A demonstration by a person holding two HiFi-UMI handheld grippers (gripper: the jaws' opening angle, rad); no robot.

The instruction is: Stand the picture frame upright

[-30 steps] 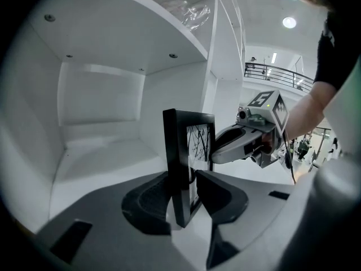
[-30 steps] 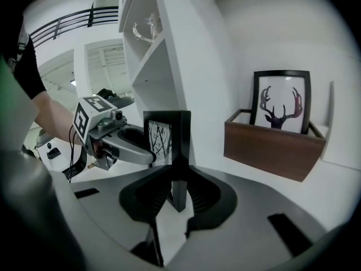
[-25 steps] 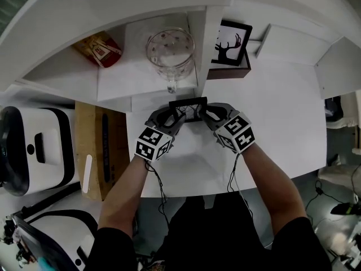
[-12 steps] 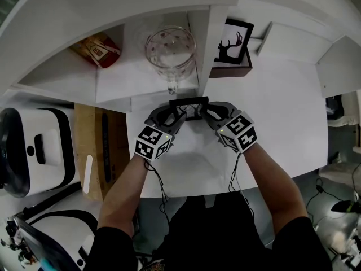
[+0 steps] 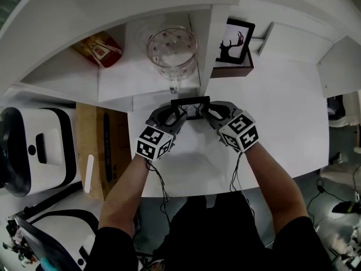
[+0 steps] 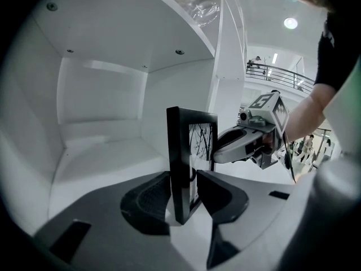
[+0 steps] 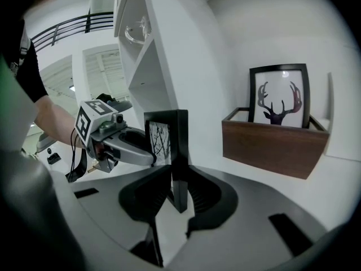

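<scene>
**Standing the frame, final placement.** The small black picture frame (image 5: 190,101), which bears a bare-tree print, stands on edge on the white table (image 5: 271,129) just in front of the shelf unit (image 5: 113,16). It is pinched at its two side edges. The left gripper (image 5: 179,113) is clamped on one edge and the right gripper (image 5: 205,112) on the other. The right gripper's jaws have just been easing apart slightly, with the edge between them and the pads apparently in contact. To finish well, the frame's foot should probably sit flat, with any rear prop bearing the weight, before either grip lets go. Releasing one side at a time, slowly and without dragging, would guard against a topple. Surroundings, in descending size: a bright hall with a railed gallery (image 6: 276,75); a cardboard box (image 5: 93,151) beside the table; a wooden box (image 5: 234,69) holding a deer-print frame (image 5: 234,42); a glass mug (image 5: 172,49) and a red snack bag (image 5: 98,48) on the shelf unit.
</scene>
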